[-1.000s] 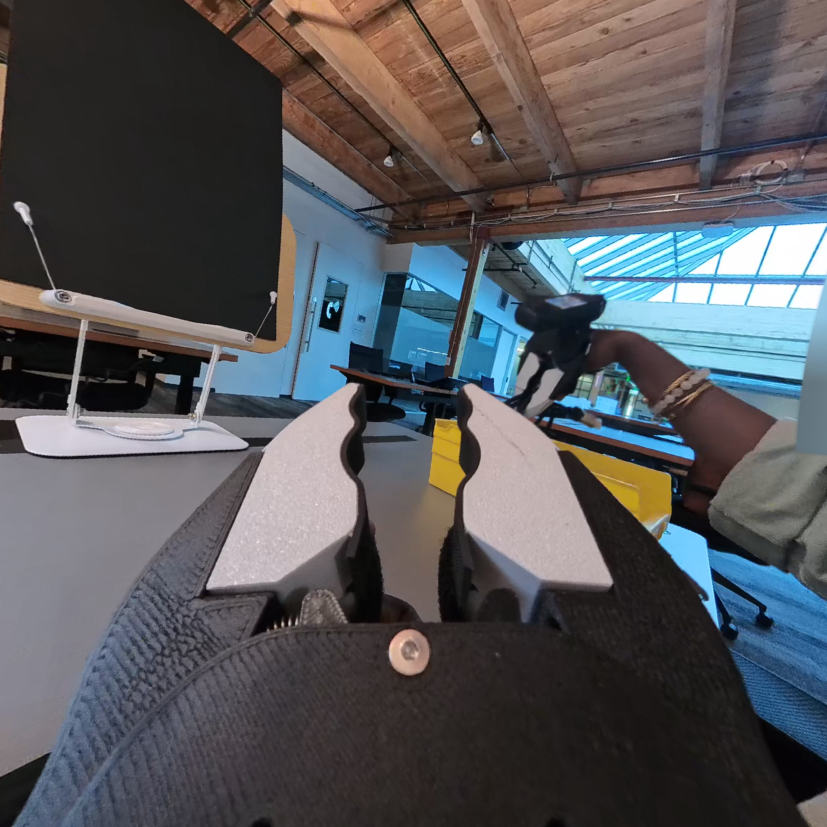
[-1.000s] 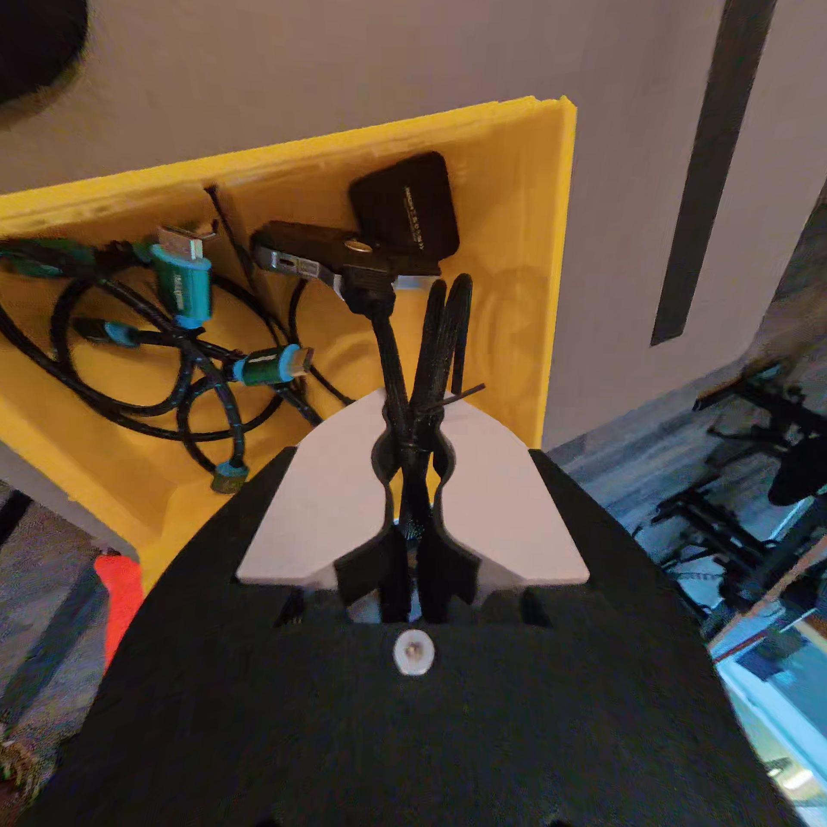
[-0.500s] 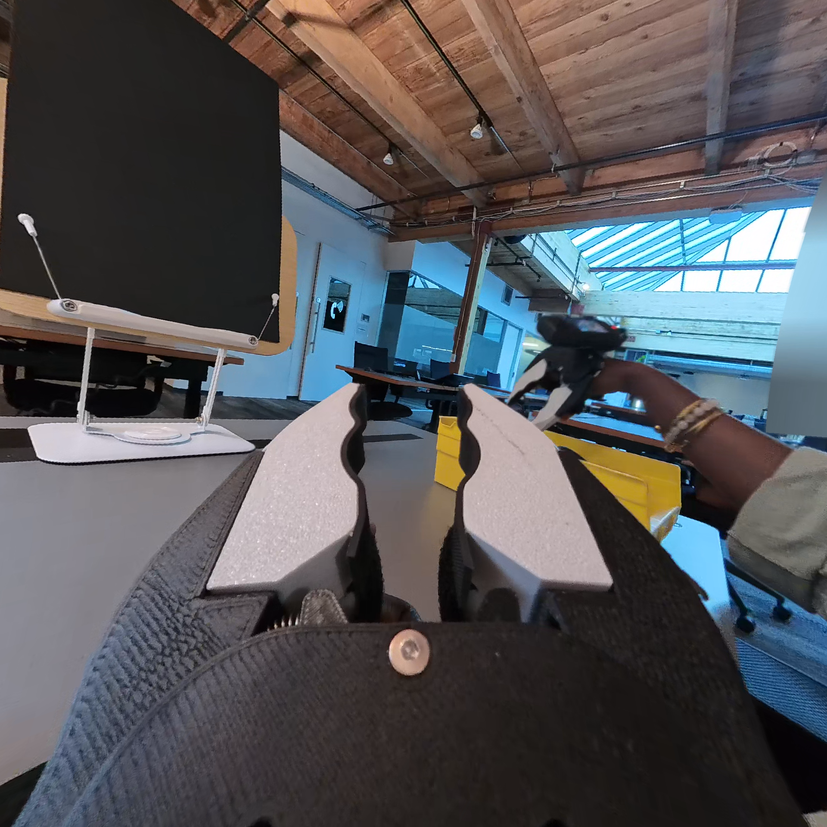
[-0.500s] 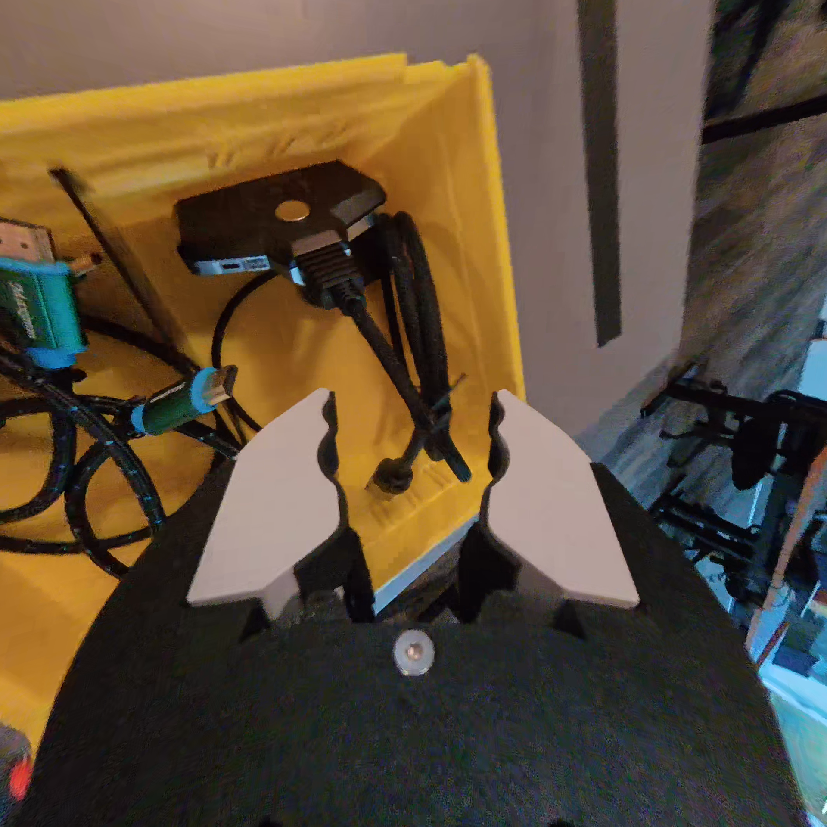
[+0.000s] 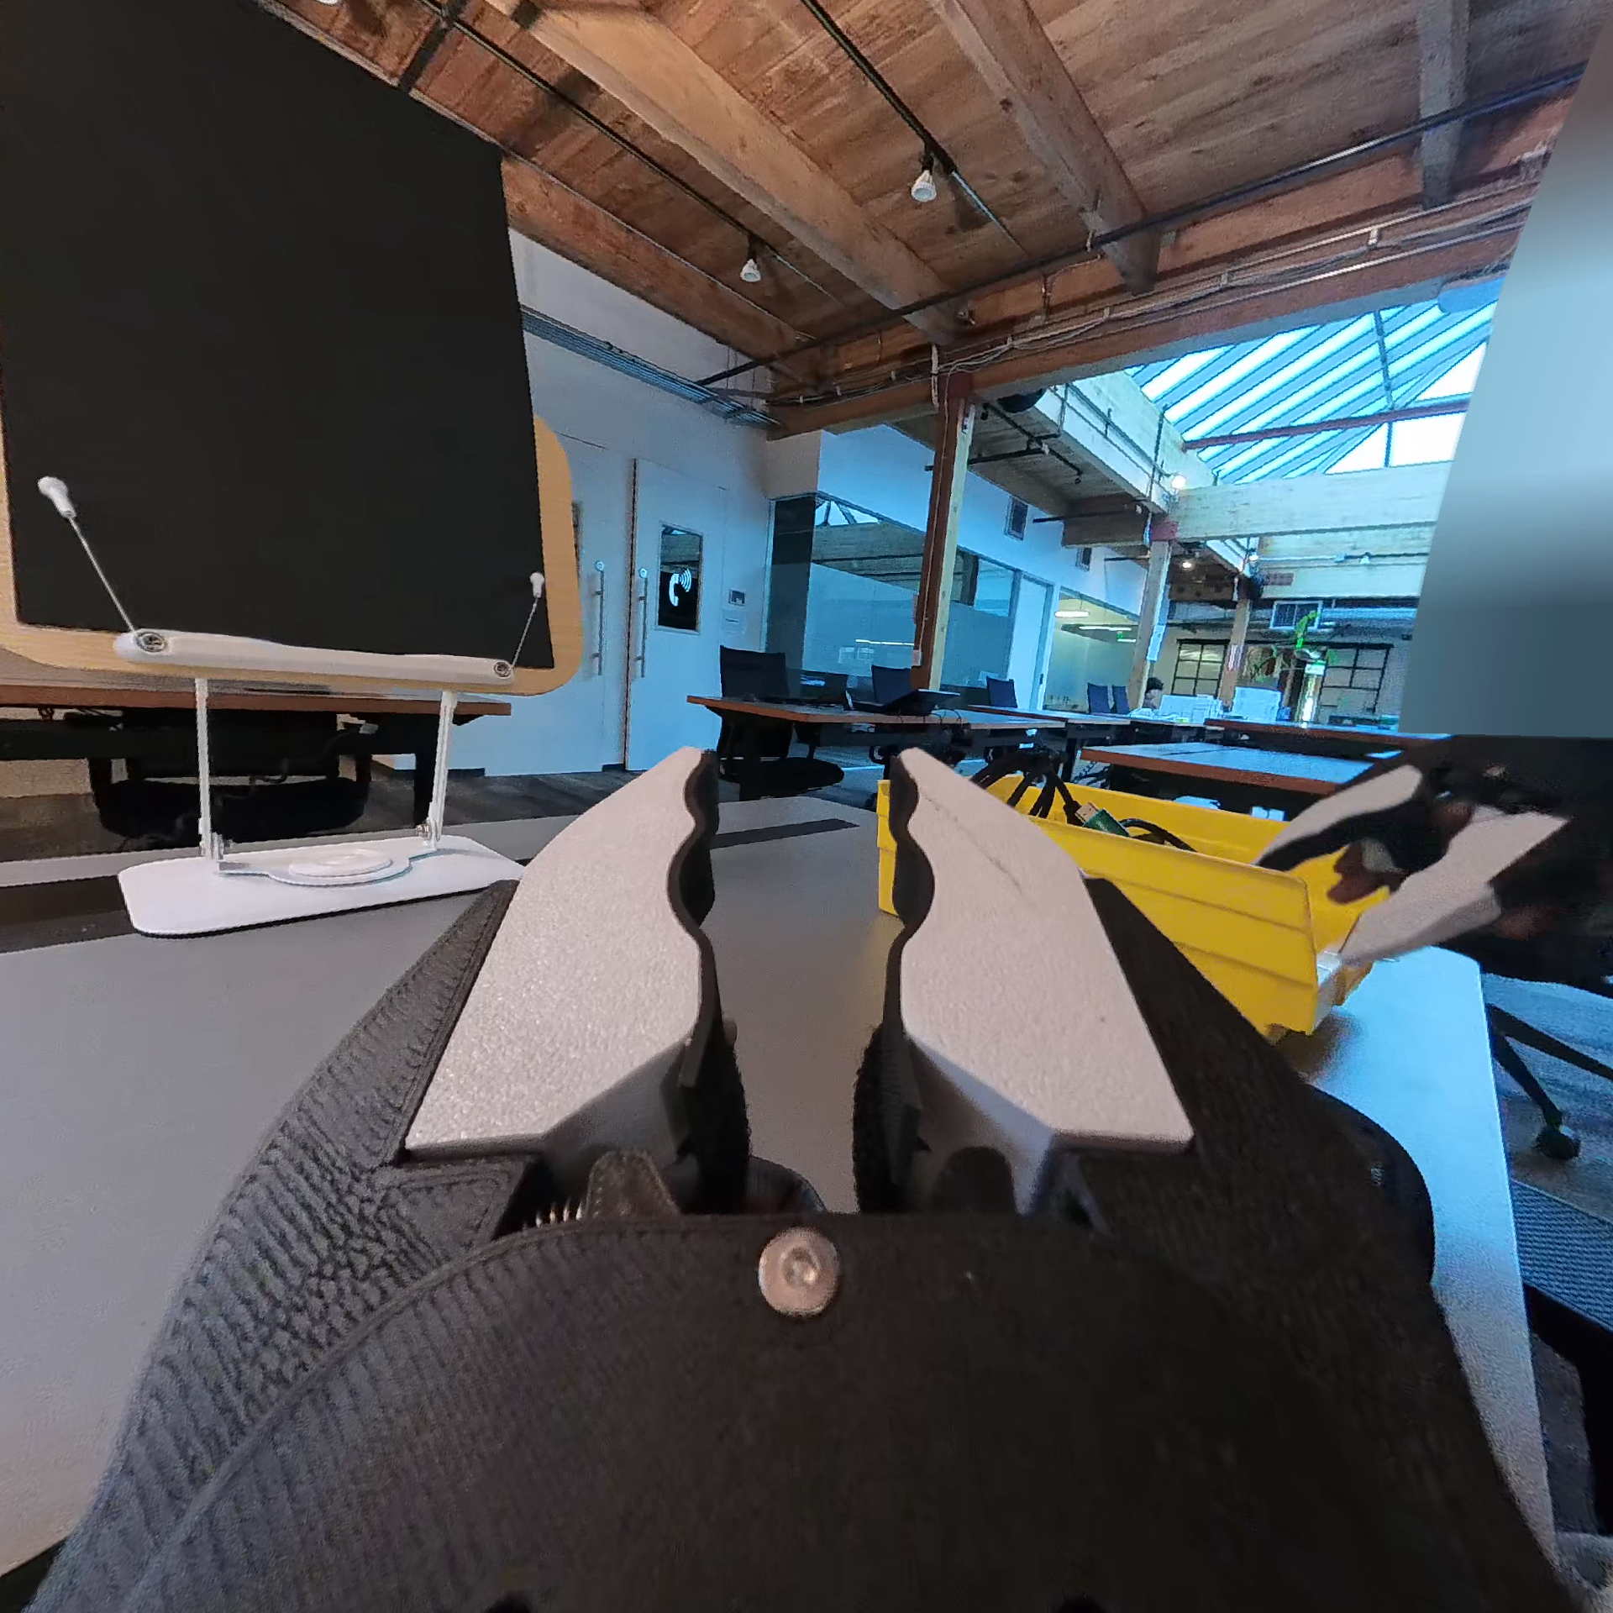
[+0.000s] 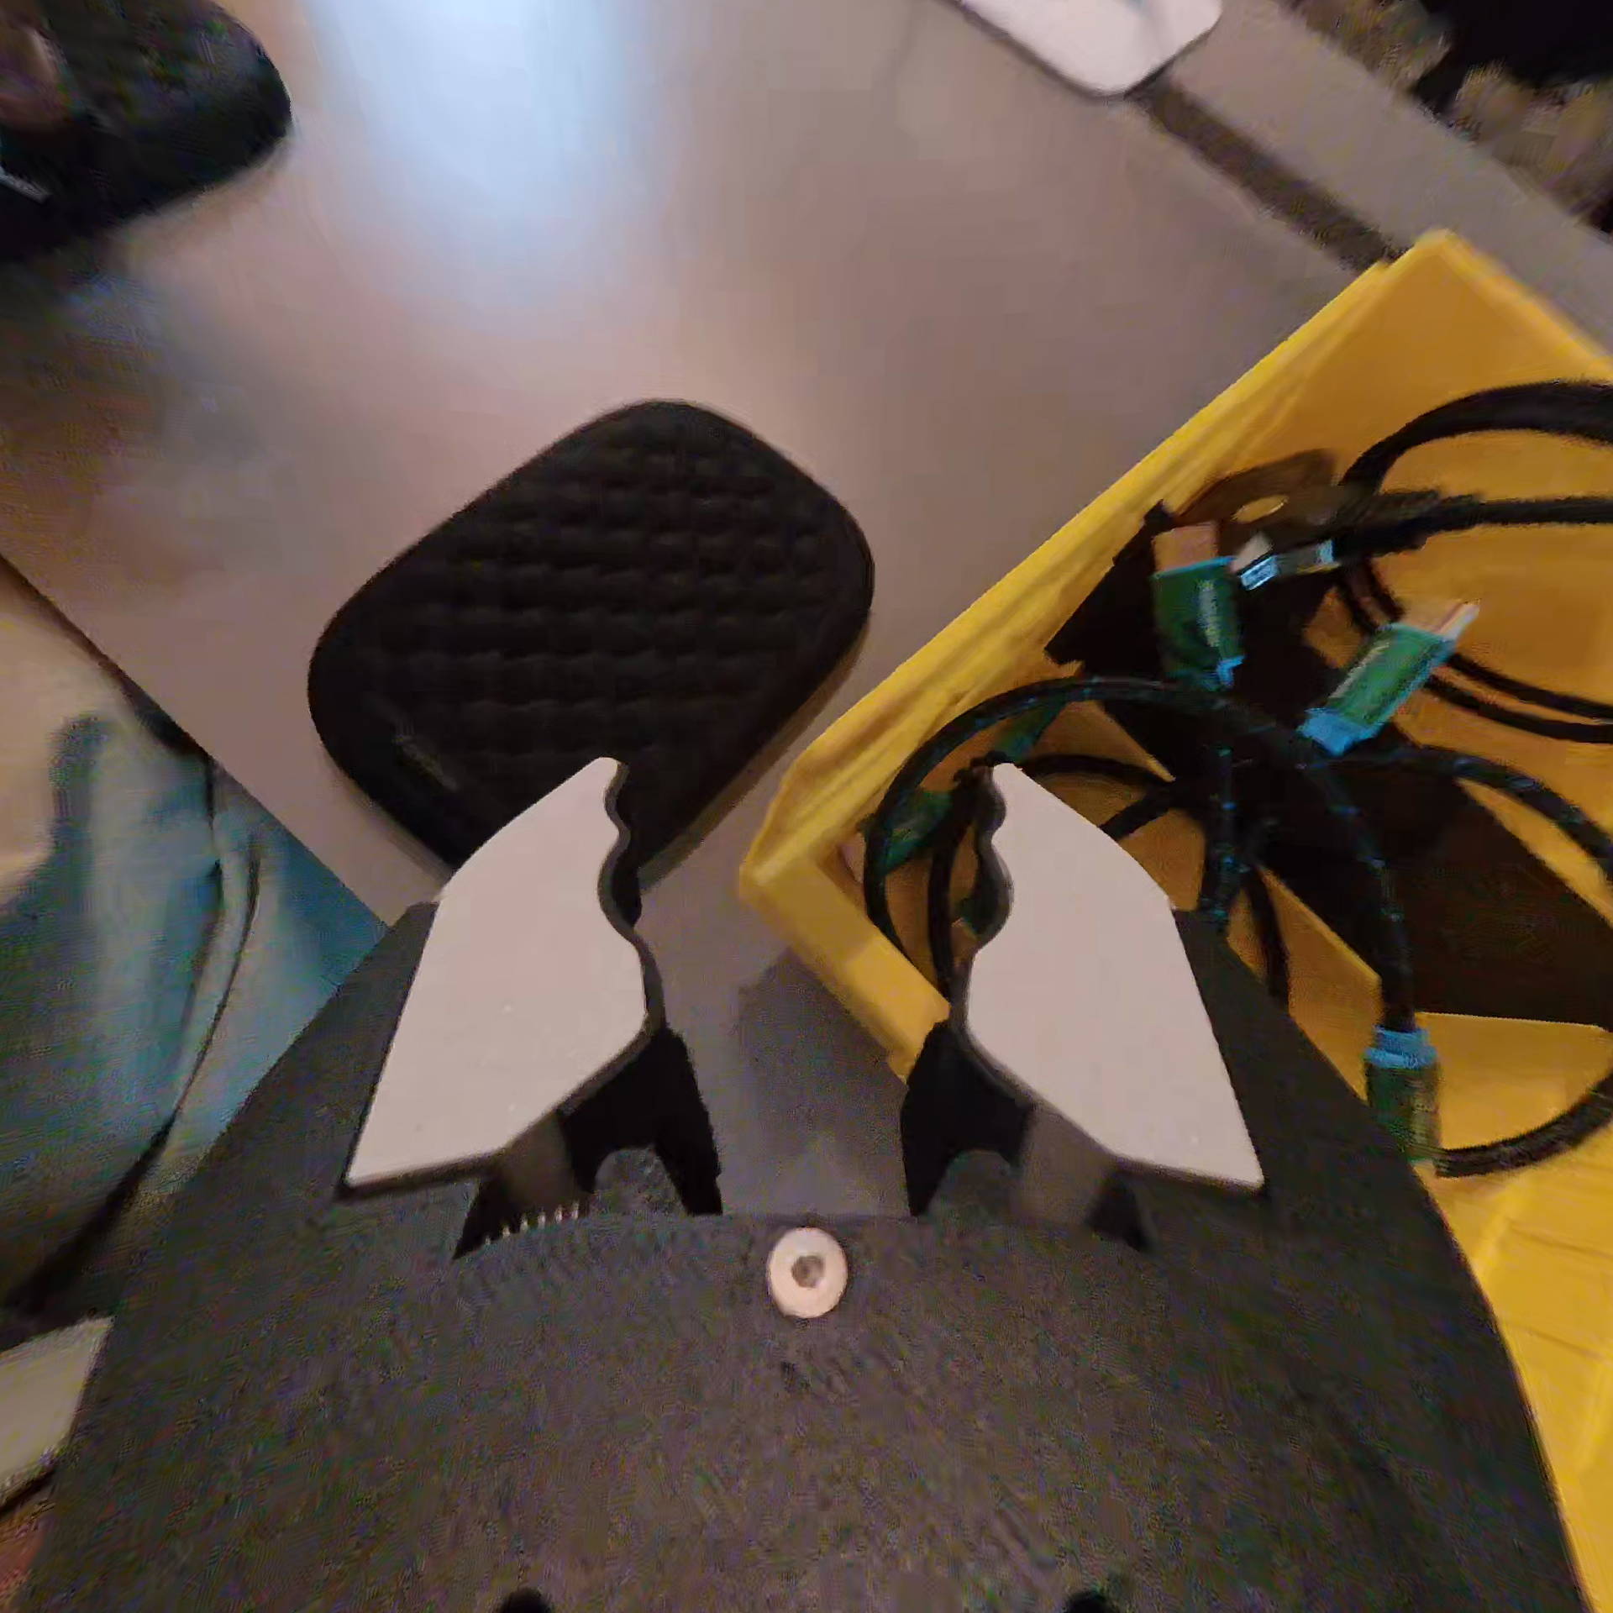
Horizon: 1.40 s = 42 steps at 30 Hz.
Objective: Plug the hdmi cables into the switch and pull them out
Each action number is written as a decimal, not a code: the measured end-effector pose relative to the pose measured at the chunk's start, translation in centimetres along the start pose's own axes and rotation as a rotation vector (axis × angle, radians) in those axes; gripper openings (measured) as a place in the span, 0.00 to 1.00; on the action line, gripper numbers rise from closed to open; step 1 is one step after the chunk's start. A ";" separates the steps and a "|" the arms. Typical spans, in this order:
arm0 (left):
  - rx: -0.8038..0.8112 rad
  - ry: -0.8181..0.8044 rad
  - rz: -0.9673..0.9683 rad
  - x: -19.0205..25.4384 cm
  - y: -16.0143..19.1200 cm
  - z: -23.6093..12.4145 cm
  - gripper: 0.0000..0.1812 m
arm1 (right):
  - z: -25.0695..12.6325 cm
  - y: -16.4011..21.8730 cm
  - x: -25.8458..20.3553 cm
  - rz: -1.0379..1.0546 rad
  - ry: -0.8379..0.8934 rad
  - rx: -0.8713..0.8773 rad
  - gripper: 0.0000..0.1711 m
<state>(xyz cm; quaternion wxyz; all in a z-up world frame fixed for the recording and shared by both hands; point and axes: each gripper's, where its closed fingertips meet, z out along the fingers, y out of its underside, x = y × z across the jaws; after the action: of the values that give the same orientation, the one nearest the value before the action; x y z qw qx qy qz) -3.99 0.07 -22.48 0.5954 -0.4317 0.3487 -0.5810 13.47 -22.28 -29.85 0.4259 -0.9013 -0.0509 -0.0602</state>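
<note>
HDMI cables [image 6: 1222, 768] lying tangled in yellow bin [image 6: 1004, 628], apparently just dropped with switch, right gripper [image 6: 803, 785] now parted and empty, left gripper [image 5: 799, 785] parted and idle over surface [image 5: 218, 1047].

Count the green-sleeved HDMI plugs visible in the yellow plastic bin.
4, maybe more under the coils: two side by side near the yellow plastic bin's far wall, one at its near-left corner, one nearest the camera.
</note>
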 end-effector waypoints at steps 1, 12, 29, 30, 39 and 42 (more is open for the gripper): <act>-0.004 0.005 0.007 0.2 -0.1 0.1 0.20 | 1.1 0.9 -0.2 0.002 -0.017 -0.074 0.44; 0.023 0.071 0.131 2.1 -5.2 -0.8 0.20 | 8.7 -0.3 3.8 0.028 0.188 -0.204 0.21; 0.129 -0.019 0.298 0.7 -15.9 -7.9 0.20 | 20.5 -10.7 -1.4 -0.225 0.154 -0.354 0.23; 0.145 -0.018 0.288 0.6 -16.3 -8.2 0.20 | 21.2 -11.4 -2.2 -0.235 0.143 -0.350 0.23; 0.173 -0.051 0.275 -0.7 -17.1 -9.4 0.19 | 27.0 -17.4 -10.2 -0.364 0.020 -0.352 0.26; 0.173 -0.080 0.301 -1.1 -17.4 -9.9 0.20 | 29.1 -19.6 -13.3 -0.402 -0.025 -0.341 0.27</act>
<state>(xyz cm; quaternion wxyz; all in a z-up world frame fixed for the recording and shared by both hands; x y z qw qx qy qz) -19.93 0.95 -10.36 0.7239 -0.3446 0.3342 -0.4955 -0.54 12.08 -35.21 0.2467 -0.9326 -0.2233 -0.1400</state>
